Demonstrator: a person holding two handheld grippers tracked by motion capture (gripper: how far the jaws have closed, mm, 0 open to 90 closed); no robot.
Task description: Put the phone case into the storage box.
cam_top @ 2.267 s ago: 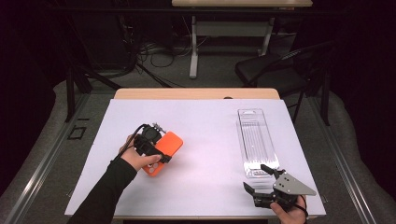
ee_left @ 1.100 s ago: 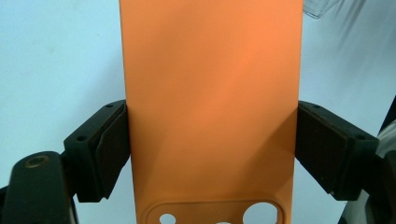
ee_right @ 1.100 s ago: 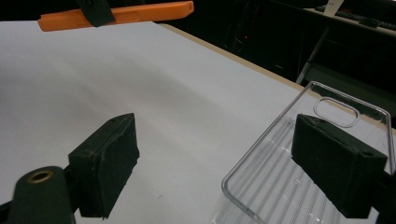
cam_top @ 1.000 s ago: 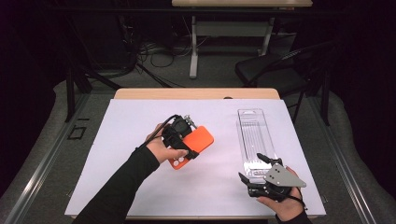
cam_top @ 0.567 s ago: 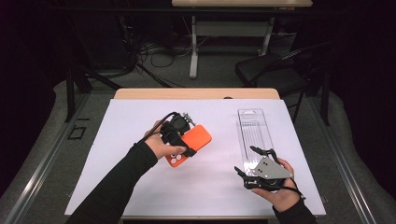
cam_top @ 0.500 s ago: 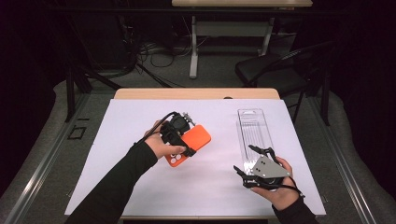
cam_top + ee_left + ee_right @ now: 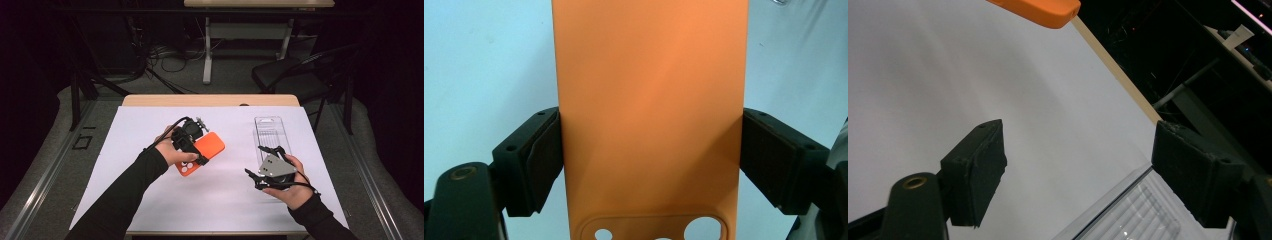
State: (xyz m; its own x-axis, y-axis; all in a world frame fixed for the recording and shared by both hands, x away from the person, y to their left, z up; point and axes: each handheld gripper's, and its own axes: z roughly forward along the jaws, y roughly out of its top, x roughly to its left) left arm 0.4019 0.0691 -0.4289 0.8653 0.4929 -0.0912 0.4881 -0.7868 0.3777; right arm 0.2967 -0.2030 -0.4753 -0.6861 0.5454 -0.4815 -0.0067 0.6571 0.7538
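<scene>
Over the middle of the white table cover [image 7: 150, 150], the left gripper [image 7: 192, 142] holds an orange phone case [image 7: 202, 152] clear of the surface. From the left gripper view the case [image 7: 649, 110] stands lengthwise between the two black jaws, its long edges pressed against the pads [image 7: 544, 155] on either side, so the claw is clamped across the case's width. The camera cut-outs sit at the near end, close to the gripper's body, and the plain end reaches away from it. Seen from above, the case is tilted, its far end pointing up and to the right, toward the clear plastic tray [image 7: 272, 135] that lies flat on the right half of the cover.

Near the front right of the table, the right gripper [image 7: 267, 167] is held above the cover, just at the near end of the tray, and well apart from the case. Its jaws have just been closing a little, yet they stand wide with nothing between them: in the right gripper view only bare white cover shows between the pads [image 7: 978, 165], a corner of the tray [image 7: 1128, 210] lies below, and the tip of the orange case [image 7: 1040, 10] hangs far off at the top edge.
</scene>
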